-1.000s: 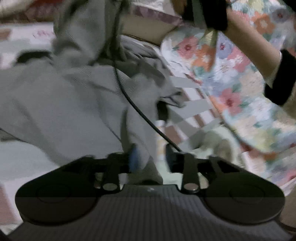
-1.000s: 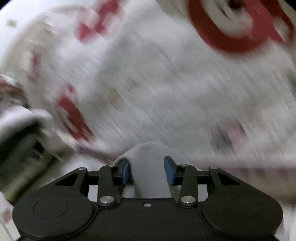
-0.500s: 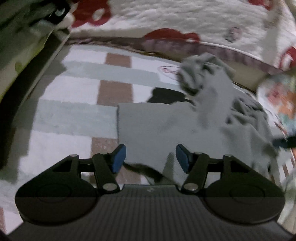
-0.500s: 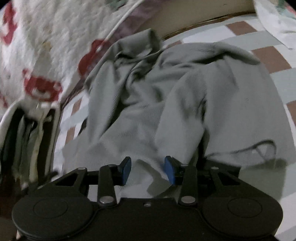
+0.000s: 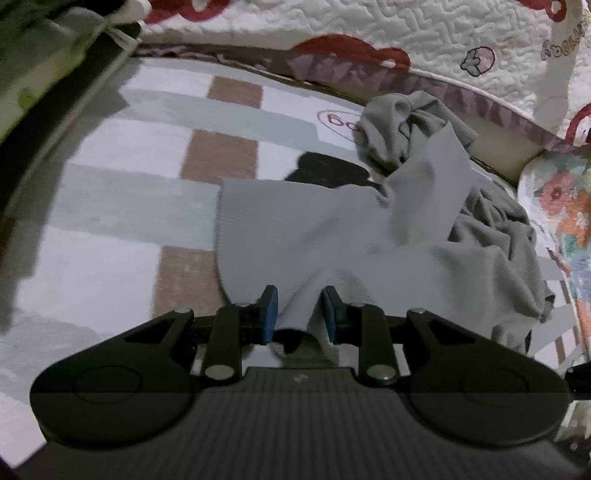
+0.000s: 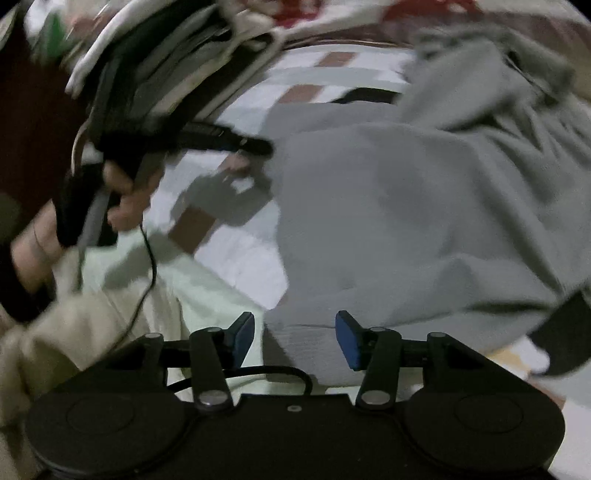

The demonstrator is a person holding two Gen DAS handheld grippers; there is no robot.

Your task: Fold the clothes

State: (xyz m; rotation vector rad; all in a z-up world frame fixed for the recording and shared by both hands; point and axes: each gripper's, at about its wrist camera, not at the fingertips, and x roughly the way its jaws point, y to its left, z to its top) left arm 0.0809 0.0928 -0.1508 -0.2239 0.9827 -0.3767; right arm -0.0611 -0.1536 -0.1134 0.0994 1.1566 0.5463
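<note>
A crumpled grey garment [image 5: 332, 236] lies on a checked mat [image 5: 110, 147], bunched at its far end. My left gripper [image 5: 299, 314] is at the garment's near left corner. Its jaws are closing, and a raised fold of the grey cloth is pinched between the blue pads [image 5: 269, 314]. In the right wrist view the same garment [image 6: 424, 203] spreads across the mat. My right gripper [image 6: 295, 339] hovers at the garment's near edge. Its jaws are opening; the cloth's edge lies under the gap, and neither pad touches it. A hand [image 6: 118, 192] holds the left gripper [image 6: 258, 147] at the garment's left edge.
A quilted white and red blanket [image 5: 443, 33] runs along the back. Floral fabric [image 5: 561, 206] lies at the right. A stack of folded clothes [image 6: 166, 62] stands at the left of the mat. A black cable [image 6: 147, 258] hangs over a pale trouser leg [image 6: 74, 332].
The left jaws narrowed from wide apart onto a fold of the grey cloth. The right gripper swung down to the garment's near edge, its jaws widened and the fold it held slipped out.
</note>
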